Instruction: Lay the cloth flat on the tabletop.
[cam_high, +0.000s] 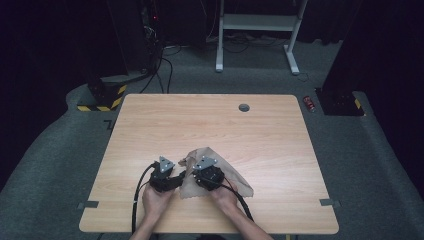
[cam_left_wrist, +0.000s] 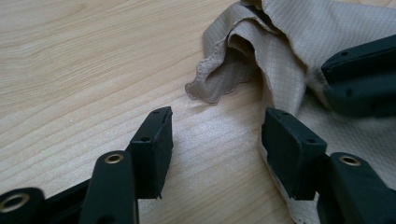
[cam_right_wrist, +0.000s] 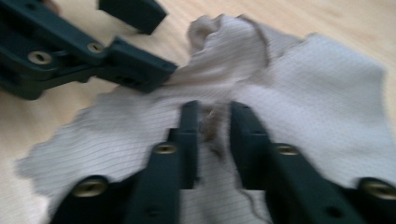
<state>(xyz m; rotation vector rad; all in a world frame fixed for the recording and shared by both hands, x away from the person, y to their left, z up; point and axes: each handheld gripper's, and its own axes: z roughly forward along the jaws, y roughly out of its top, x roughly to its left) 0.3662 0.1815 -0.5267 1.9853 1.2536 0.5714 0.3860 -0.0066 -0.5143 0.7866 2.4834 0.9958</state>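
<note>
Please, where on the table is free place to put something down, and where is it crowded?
The wooden table is bare across its far half, around the small round hole, and along its left and right edges. It is crowded at the near middle: the beige cloth, left gripper and right gripper.

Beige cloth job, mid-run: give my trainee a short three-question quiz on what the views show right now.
1. True or false: the left gripper is clamped on the beige cloth.
2. What is pinched between the right gripper jaws? A) a cable B) a fold of the cloth C) nothing
3. What does the cloth lie on?

Key:
1. False: its jaws stand apart over the bare wooden table, with the cloth's edge beside one jaw.
2. B: the jaws are nearly closed on a raised fold.
3. The wooden table, at the person's side of it.
</note>
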